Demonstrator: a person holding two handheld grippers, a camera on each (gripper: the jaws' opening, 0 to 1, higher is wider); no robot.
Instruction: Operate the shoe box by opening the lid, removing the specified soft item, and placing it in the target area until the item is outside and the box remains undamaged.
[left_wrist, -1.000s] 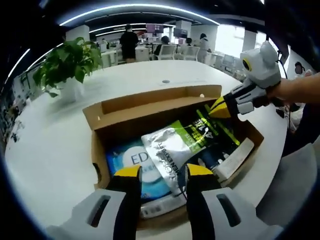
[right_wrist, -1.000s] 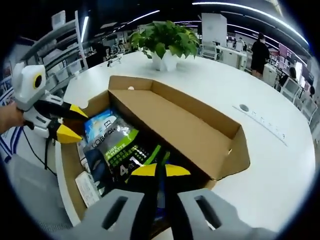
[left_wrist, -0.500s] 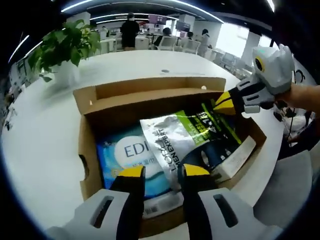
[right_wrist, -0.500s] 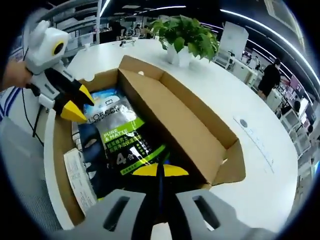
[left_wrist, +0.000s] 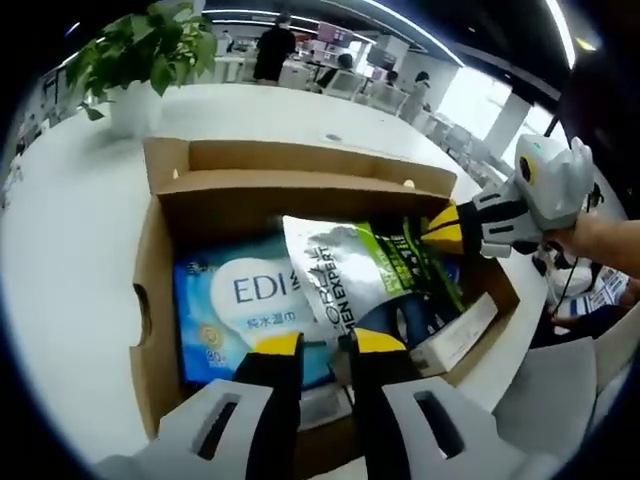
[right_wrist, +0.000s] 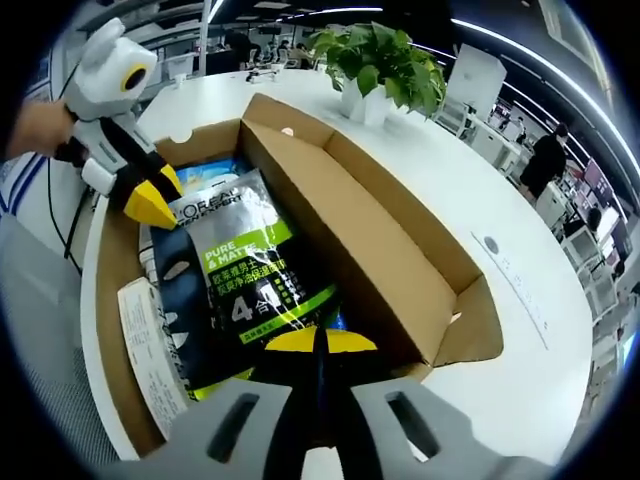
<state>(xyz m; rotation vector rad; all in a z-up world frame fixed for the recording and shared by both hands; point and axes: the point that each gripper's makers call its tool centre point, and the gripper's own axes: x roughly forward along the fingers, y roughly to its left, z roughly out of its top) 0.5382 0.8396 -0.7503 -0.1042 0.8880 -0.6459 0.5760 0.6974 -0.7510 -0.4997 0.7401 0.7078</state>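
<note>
Cardboard shoe box (left_wrist: 160, 300) sits open on a white table (left_wrist: 60, 250), its lid (right_wrist: 380, 230) folded back. Inside, a silver-green-black soft pouch (left_wrist: 350, 285) lies over a blue wipes pack (left_wrist: 240, 310), with a white leaflet (right_wrist: 145, 345) beside them. In the left gripper view, the left gripper (left_wrist: 320, 345) hovers with jaws narrowly parted, the pouch just ahead at twelve o'clock. The right gripper (left_wrist: 440, 228), entering at three o'clock, is clamped on the pouch's far edge; in the right gripper view its jaws meet on the pouch (right_wrist: 250, 290). A potted plant (right_wrist: 375, 70) stands at twelve o'clock beyond the box.
</note>
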